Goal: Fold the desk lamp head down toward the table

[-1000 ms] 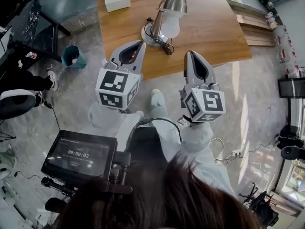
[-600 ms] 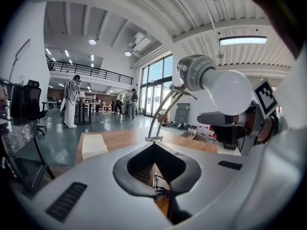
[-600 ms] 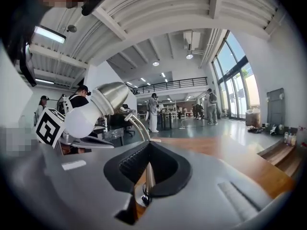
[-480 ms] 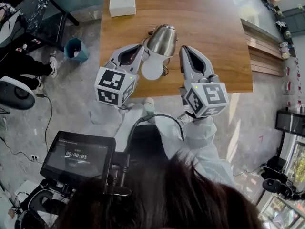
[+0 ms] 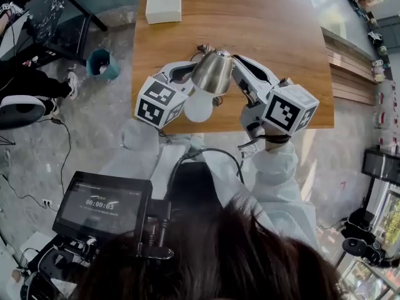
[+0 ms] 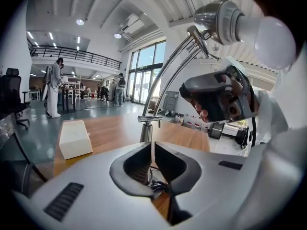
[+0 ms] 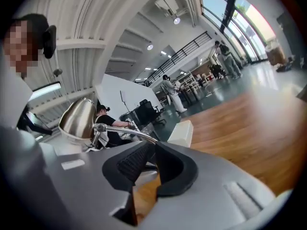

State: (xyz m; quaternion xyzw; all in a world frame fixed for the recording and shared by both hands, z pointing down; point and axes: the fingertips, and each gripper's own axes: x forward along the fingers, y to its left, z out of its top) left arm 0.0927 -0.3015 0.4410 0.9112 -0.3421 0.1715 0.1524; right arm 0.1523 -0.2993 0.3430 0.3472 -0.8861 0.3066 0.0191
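Head view: left hand-held gripper (image 5: 189,69) clenched, empty; right hand-held gripper (image 5: 237,61) opening, empty. Widen right, clamp lamp head (image 5: 214,72), pivot down slowly.

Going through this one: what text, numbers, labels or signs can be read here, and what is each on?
"00:00:03": timer on the black monitor screen, lower left of the head view.
Small line above that timer: too blurred to read.
Left marker cube and right marker cube: black-and-white square patterns only, no letters.
White box on the table: no print visible.
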